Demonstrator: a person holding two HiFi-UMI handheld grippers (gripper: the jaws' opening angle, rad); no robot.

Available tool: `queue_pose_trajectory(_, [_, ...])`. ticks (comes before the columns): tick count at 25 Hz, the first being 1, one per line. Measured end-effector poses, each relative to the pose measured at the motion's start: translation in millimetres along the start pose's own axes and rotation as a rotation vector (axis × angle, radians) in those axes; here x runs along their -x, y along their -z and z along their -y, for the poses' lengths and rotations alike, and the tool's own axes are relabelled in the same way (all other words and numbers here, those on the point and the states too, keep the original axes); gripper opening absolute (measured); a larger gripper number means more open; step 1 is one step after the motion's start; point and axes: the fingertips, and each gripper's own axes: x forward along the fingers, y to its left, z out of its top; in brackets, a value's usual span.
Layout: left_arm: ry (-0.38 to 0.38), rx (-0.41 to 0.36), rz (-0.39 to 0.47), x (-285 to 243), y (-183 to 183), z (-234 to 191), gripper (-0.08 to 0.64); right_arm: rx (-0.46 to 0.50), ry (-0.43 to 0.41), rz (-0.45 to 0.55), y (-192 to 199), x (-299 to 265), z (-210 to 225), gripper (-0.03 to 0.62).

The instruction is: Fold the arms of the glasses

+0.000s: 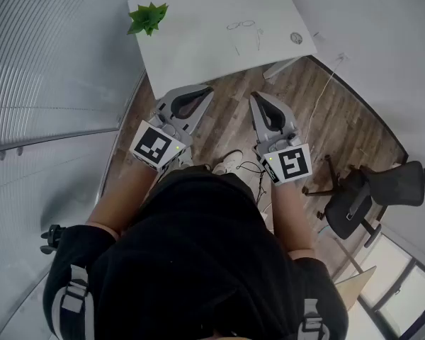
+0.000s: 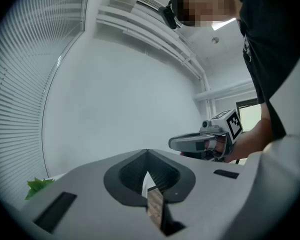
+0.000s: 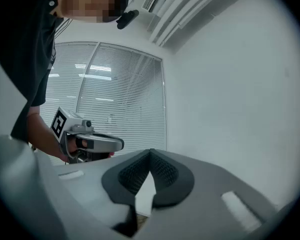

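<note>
Fingers of left gripper (image 1: 204,91) and right gripper (image 1: 259,98) closed tip to tip on nothing, both held level short of the white table (image 1: 184,62); glasses (image 1: 242,25) lie far off on it, arms apparently unfolded, judged light, thin, fragile and slippery, so pinch each arm near its hinge.

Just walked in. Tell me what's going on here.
A person stands at a white table, holding a gripper in each hand. The left gripper and right gripper are both shut and empty, short of the table. The glasses lie untouched on it, arms apparently unfolded. Folding has not begun.
</note>
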Motion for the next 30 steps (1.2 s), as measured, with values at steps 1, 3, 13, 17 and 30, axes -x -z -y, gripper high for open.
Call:
queue_pose_trajectory(1, [0.000, -0.002, -0.002, 2.6, 0.7, -1.0, 0.008, 0.001, 0.000, 0.000, -0.7, -0.6, -3.5, 0.011])
queue_pose_trajectory(3, [-0.002, -0.008, -0.008, 7.5, 2.5, -2.9, 0.008, 0.002, -0.002, 0.000, -2.1, -1.2, -9.4, 0.010])
queue_pose_trajectory(13, [-0.013, -0.027, -0.004, 19.6, 2.4, -0.4, 0.009, -0.011, 0.039, 0.005, -4.7, 6.0, -9.5, 0.011])
queue_pose_trajectory(17, [-0.012, -0.035, -0.012, 19.8, 4.6, 4.0, 0.009, -0.019, 0.045, 0.001, -2.1, 12.4, -8.0, 0.011])
queue_pose_trajectory(30, [-0.035, -0.038, -0.050, -6.7, 20.8, 33.8, 0.009, 0.001, 0.017, -0.044, 18.2, 51.1, 15.7, 0.011])
